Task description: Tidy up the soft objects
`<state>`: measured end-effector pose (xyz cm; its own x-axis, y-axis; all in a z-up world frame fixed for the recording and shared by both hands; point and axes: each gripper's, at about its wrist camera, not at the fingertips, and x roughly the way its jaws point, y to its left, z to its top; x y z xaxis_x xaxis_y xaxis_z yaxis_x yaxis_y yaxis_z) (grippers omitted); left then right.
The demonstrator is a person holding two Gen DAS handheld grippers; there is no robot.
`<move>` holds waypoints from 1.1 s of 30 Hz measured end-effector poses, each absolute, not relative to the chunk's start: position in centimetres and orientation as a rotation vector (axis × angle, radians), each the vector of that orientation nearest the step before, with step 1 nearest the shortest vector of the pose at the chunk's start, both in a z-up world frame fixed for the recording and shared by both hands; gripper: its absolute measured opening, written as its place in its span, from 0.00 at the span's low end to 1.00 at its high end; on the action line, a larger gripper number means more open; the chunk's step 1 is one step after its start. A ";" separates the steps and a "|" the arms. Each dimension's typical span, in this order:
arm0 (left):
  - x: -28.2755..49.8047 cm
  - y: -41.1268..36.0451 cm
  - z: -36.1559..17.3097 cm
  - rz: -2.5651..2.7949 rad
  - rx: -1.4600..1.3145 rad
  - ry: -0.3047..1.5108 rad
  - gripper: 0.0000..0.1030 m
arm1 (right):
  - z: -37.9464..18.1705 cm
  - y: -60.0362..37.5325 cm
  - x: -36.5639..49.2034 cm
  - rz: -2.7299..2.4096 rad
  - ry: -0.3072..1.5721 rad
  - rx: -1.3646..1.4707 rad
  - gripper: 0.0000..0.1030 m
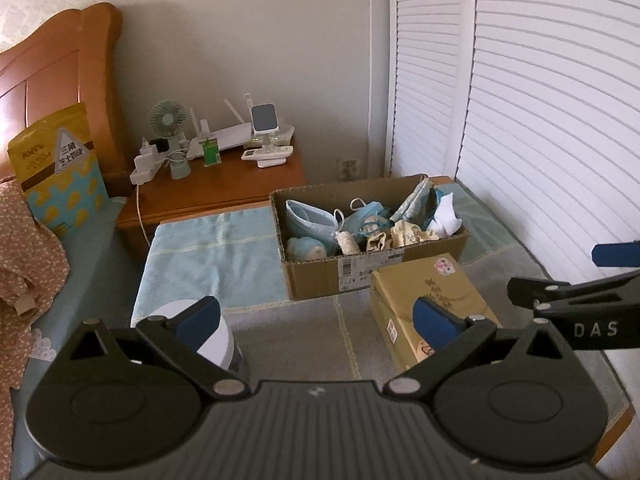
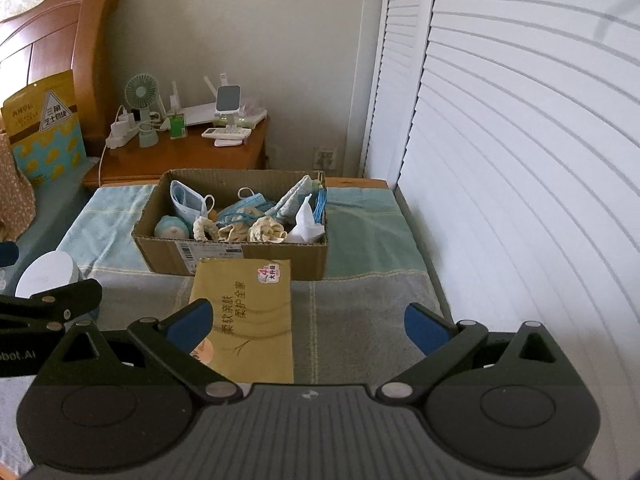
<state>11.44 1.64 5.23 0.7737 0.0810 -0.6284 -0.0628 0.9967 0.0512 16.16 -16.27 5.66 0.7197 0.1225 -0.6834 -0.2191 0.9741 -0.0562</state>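
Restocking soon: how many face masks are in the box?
2: one pale mask at the box's left end, one blue mask mid-box. More may be buried.

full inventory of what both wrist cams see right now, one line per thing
cardboard box: 1, brown, open, on the bed cover
soft items: several, blue, cream, white, inside the box
tissue pack: 1, yellow, in front of the box
white container: 1, left of the pack
bed cover: 1, blue and grey
snack bag: 1, yellow, against the headboard
headboard: 1, orange wood
nightstand: 1, wood, with fan, router, chargers
louvred doors: white, right
left gripper: open, empty
right gripper: open, empty
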 end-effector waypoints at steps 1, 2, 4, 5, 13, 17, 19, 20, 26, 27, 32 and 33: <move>11.4 1.6 5.2 0.082 0.028 0.683 0.99 | 5.7 -16.2 16.1 0.189 0.745 -0.137 1.00; 11.3 1.6 5.2 0.083 0.027 0.684 0.99 | 5.8 -16.1 16.0 0.189 0.745 -0.140 1.00; 11.1 1.6 5.3 0.082 0.022 0.683 0.99 | 5.9 -16.0 15.9 0.190 0.743 -0.144 1.00; 11.1 1.6 5.3 0.082 0.022 0.682 0.99 | 5.9 -15.9 15.9 0.192 0.742 -0.145 1.00; 10.8 1.6 5.5 0.085 0.022 0.680 0.99 | 6.1 -16.0 15.7 0.192 0.738 -0.142 1.00; 10.7 1.6 5.6 0.085 0.023 0.682 0.99 | 6.2 -16.0 15.7 0.190 0.736 -0.141 1.00; 10.8 1.6 5.6 0.084 0.023 0.683 0.99 | 6.1 -16.0 15.7 0.190 0.736 -0.142 1.00; 10.8 1.6 5.6 0.085 0.023 0.683 0.99 | 6.1 -16.0 15.7 0.190 0.736 -0.141 1.00; 10.9 1.5 5.7 0.085 0.022 0.690 0.99 | 6.2 -16.1 15.6 0.190 0.737 -0.142 1.00; 10.9 1.5 5.7 0.085 0.022 0.690 0.99 | 6.2 -16.1 15.7 0.190 0.737 -0.142 1.00; 10.9 1.5 5.6 0.090 0.022 0.696 0.99 | 6.2 -16.1 15.7 0.191 0.739 -0.142 1.00; 11.0 1.4 5.5 0.092 0.022 0.699 0.99 | 6.2 -16.1 15.6 0.192 0.739 -0.141 1.00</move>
